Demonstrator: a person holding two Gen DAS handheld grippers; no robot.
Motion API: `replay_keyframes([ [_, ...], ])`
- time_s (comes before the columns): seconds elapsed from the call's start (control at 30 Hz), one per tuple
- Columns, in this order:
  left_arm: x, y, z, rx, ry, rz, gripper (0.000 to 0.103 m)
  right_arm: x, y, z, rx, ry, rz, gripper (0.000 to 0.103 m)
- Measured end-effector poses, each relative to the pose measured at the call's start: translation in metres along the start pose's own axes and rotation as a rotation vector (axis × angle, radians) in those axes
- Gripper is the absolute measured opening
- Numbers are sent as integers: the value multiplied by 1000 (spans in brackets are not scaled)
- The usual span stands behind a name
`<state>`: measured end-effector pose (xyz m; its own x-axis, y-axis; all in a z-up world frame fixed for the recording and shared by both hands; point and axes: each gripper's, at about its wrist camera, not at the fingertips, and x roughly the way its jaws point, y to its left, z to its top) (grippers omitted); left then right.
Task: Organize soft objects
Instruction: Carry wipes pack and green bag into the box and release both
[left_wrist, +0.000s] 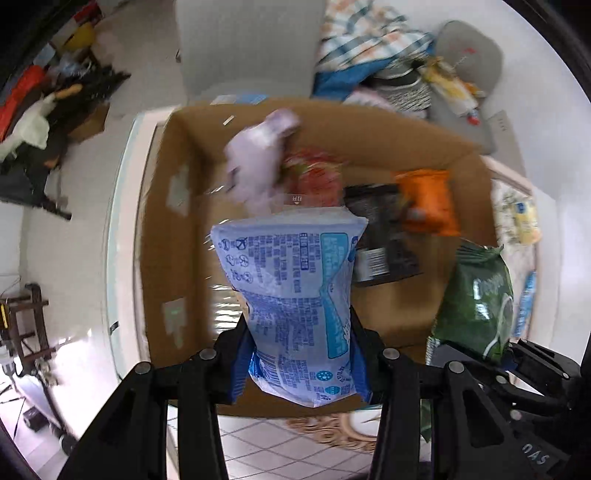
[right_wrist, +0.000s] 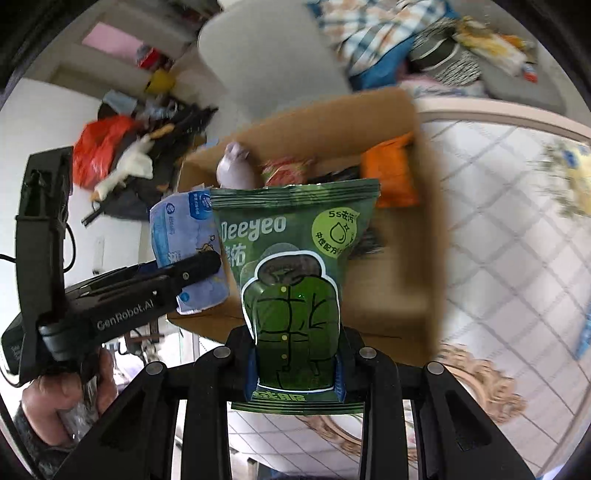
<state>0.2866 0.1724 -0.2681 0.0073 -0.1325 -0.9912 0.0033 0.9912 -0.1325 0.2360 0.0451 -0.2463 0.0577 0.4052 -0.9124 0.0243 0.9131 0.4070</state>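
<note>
Both grippers hang above the open cardboard box (left_wrist: 177, 258), each with a soft pack in its grip. The left gripper (left_wrist: 301, 354) has its jaws pressed on the lower part of a pale blue pack (left_wrist: 295, 288) covered in blue print; the pack stands up out of the fingers, directly over the box's brown floor. The right gripper (right_wrist: 295, 363) has its jaws closed narrow on a green pack (right_wrist: 295, 280) printed with a padded jacket, held upright over the near edge of the box. From the left wrist view that green pack shows at the right side, just beyond the box wall.

Inside the box, toward the far wall, lies a lilac soft item (left_wrist: 255, 162), blurred. Just right of it sits a red and green packet (left_wrist: 316, 173), touching or overlapping it; which, the blur hides. A black packet (left_wrist: 384, 236) with a barcode label lies flat on the box floor, and an orange packet (left_wrist: 428, 203) leans at the right, partly over the black one. The box rests on a white tiled tabletop (right_wrist: 517, 258). Beyond it a heap of checked cloth (left_wrist: 369, 40) lies on a grey seat.
</note>
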Motion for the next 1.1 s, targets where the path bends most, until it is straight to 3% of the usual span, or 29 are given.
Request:
replay_keyframes([
  [0.23, 37, 33, 9, -25, 95, -5, 45, 77, 20, 18, -3, 62, -60, 32],
  [0.47, 45, 36, 9, -56, 107, -22, 53, 110, 29, 28, -4, 83, -63, 34],
  [0.5, 44, 37, 8, -61, 111, -28, 55, 114, 30, 29, -4, 97, -66, 40],
  [0.53, 46, 40, 9, -63, 114, -33, 62, 116, 28, 29, -3, 101, -65, 53],
  [0.6, 42, 40, 7, -53, 103, -28, 70, 118, 30, 28, -10, 101, -63, 70],
  [0.63, 39, 39, 6, -45, 95, -16, 80, 117, 30, 28, -13, 96, -73, 74],
  [0.67, 35, 41, 4, -39, 87, -12, 88, 115, 31, 27, -20, 88, -86, 75],
  [0.87, 14, 40, -7, -21, 40, 17, 101, 99, 32, 20, -36, 80, -132, 76],
  [0.97, -2, 39, -18, -17, -14, 43, 102, 89, 34, 15, -58, 66, -184, 85],
  [1.03, -7, 37, -25, -29, -41, 41, 102, 81, 34, 9, -70, 61, -218, 99],
  [1.1, -12, 36, -32, -35, -68, 39, 102, 71, 33, 4, -82, 42, -264, 103],
])
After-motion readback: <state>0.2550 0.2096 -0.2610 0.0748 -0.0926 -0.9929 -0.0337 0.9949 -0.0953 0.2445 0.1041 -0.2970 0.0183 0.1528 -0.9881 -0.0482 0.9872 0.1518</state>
